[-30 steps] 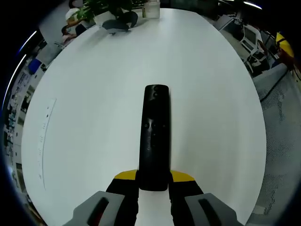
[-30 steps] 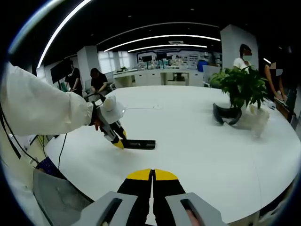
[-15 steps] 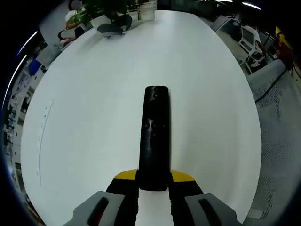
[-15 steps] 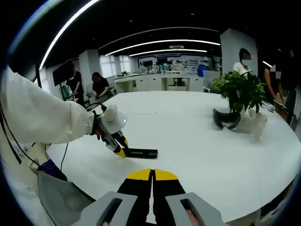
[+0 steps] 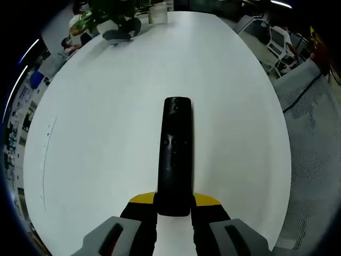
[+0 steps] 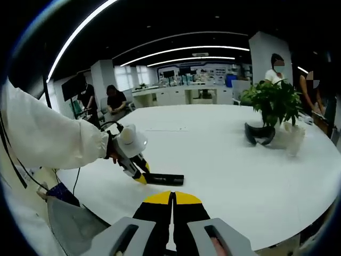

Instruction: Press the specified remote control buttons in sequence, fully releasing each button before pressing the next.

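A long black remote control point(image 5: 175, 154) points away from me over the round white table point(image 5: 106, 122), its near end clamped between the yellow-tipped jaws of my left gripper point(image 5: 173, 202). Small buttons show on its upper face. In the right gripper view the same remote point(image 6: 164, 178) lies low over the table's near left part, held by the left gripper point(image 6: 140, 177) in a white-sleeved hand point(image 6: 53, 144). My right gripper point(image 6: 172, 201) is shut with nothing in it, hanging above the table's near edge, apart from the remote.
A potted green plant point(image 6: 273, 101), a dark headset-like object point(image 6: 259, 133) and a clear vase point(image 6: 294, 138) stand at the table's far right side. Several people point(image 6: 114, 98) sit or stand beyond the table. A grey mesh chair back point(image 5: 314, 138) is beside the table edge.
Both views have shifted slightly with the hands. In the right gripper view the remote and left gripper sit a little lower and further right. The left gripper's hold on the remote is unchanged.
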`<state>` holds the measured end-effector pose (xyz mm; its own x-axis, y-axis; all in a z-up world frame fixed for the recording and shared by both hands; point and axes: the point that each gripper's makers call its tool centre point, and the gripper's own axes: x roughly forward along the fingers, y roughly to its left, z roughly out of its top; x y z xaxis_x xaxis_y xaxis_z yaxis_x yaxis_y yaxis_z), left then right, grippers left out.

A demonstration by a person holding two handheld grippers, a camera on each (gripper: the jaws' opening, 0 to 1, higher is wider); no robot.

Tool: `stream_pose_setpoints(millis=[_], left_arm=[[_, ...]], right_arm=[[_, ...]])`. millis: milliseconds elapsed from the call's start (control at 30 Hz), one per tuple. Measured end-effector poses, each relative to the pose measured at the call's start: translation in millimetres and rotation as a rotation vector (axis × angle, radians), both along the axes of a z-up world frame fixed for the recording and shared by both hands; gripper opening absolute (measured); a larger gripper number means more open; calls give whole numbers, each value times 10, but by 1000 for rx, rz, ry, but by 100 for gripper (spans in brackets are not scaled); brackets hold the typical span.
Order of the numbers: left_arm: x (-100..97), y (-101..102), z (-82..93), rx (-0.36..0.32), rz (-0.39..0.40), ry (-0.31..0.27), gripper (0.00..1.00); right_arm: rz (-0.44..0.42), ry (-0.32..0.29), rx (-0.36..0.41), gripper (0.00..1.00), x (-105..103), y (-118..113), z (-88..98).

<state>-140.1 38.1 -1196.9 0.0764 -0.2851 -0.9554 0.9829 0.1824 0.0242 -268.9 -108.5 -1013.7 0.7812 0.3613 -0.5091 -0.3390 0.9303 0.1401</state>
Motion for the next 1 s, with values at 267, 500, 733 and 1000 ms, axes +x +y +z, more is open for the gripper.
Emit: stream_pose_setpoints(millis=[267,500,733,1000], left_arm=[[-161,-10,9,-8,-7,2,22],[-313,-25,14,-47,1,0,22],[-498,-42,17,-75,-22,-2,22],[-733,-70,19,-81,-54,3,22]], right_arm=[[26,-4,9,0,-40,110,1],[50,-9,10,0,-66,185,0],[77,-28,-1,0,-95,236,31],[130,-27,-25,0,-130,324,10]])
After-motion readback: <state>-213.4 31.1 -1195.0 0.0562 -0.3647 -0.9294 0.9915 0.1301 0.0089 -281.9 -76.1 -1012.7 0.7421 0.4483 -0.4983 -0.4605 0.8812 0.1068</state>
